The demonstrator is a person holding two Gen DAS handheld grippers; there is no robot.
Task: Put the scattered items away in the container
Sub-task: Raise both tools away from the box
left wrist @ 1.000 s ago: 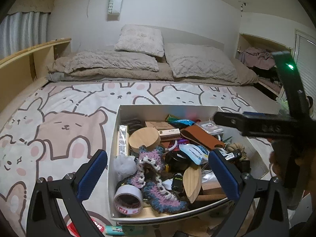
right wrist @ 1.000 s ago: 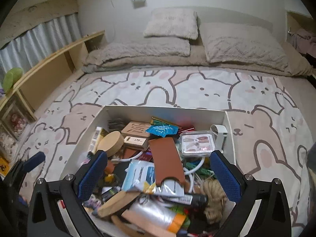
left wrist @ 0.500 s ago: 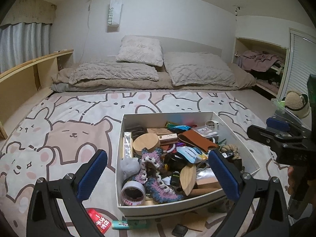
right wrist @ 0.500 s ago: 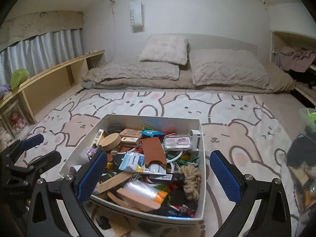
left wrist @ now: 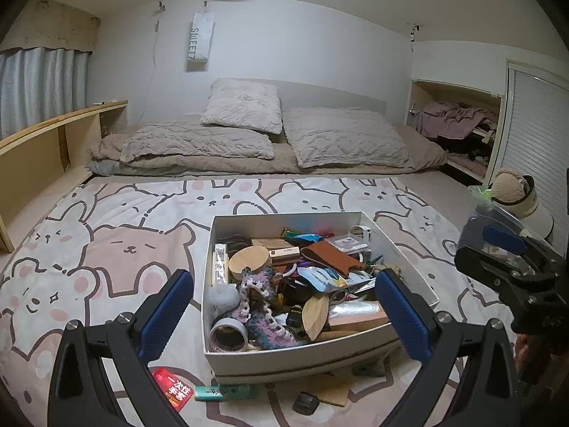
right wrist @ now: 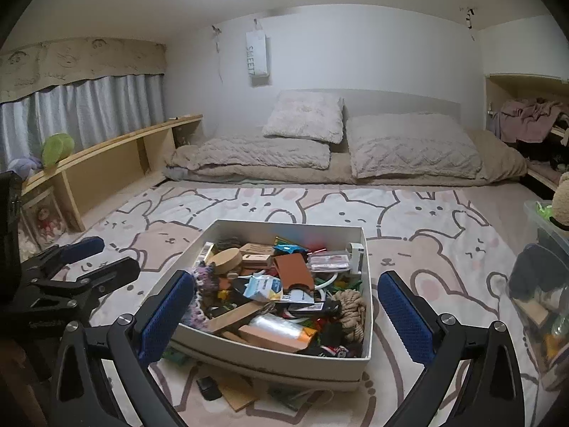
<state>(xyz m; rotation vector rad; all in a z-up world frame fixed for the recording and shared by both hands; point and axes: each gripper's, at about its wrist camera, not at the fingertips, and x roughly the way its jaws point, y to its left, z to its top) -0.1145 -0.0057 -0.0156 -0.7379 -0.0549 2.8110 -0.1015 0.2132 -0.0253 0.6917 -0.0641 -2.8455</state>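
Beside box rim (left wrist: pixel 402 249), bare blanket (left wrist: pixel 117 235).

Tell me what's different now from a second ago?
Both grippers pulled back and up from the white box, so it looks smaller and things on the blanket in front of it show: a red packet, a green tube. The left gripper and right gripper stayed open and empty; the box's contents stayed put.

Two wrist cameras, one crowded box

Both my fisheyes look forward and slightly down, near the white box (left wrist: pixel 284 359) (right wrist: pixel 270 356), toward the pillows; the left view sits left of it, the right view right, each catching the other gripper at its edge.
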